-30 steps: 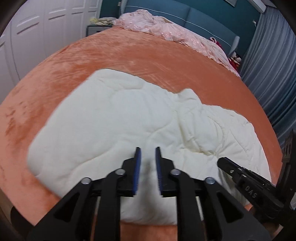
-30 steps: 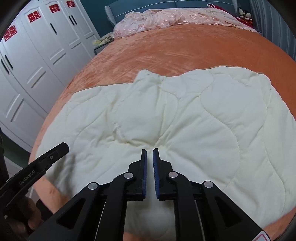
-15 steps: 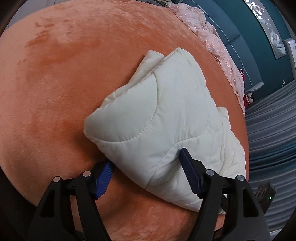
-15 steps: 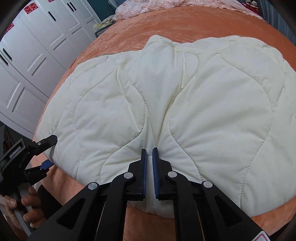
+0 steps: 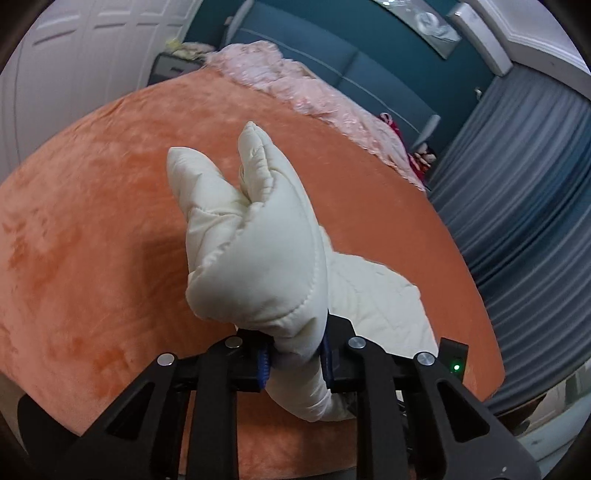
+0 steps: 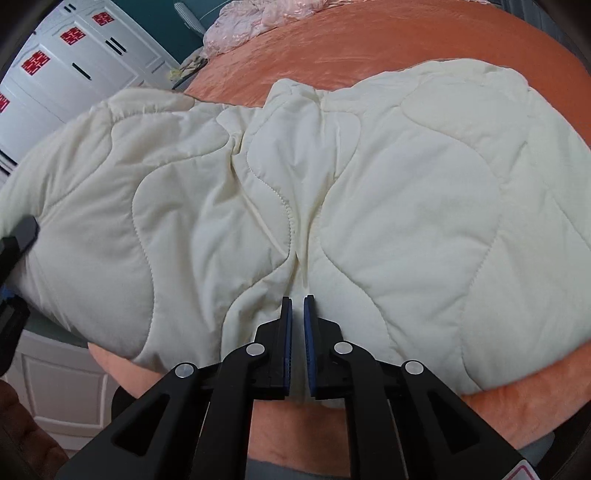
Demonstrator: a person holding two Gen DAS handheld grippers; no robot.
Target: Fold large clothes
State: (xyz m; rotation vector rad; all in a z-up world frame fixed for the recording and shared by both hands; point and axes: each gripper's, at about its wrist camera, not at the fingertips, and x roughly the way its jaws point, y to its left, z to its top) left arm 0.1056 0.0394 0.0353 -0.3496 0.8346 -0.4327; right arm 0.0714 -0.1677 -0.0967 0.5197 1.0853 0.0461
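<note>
A cream quilted padded garment (image 6: 388,192) lies spread on the orange bed (image 6: 406,33). My left gripper (image 5: 295,356) is shut on its left corner (image 5: 258,258) and holds that bunched corner up off the bed. My right gripper (image 6: 297,343) is nearly closed at the garment's near edge, over a crease in the middle; whether fabric sits between its pads is not visible. The left gripper also shows at the left edge of the right wrist view (image 6: 14,243), with the garment's left side raised.
A pink crumpled blanket (image 5: 314,92) lies at the bed's far end against a blue headboard (image 5: 332,51). White wardrobe doors (image 6: 74,55) stand on the left. Grey curtains (image 5: 524,206) hang on the right. A nightstand (image 5: 173,66) stands by the headboard.
My left gripper closed on the garment's left corner and lifted it off the bed. The garment's left side rose and bunched. My right gripper moved in to the near edge.
</note>
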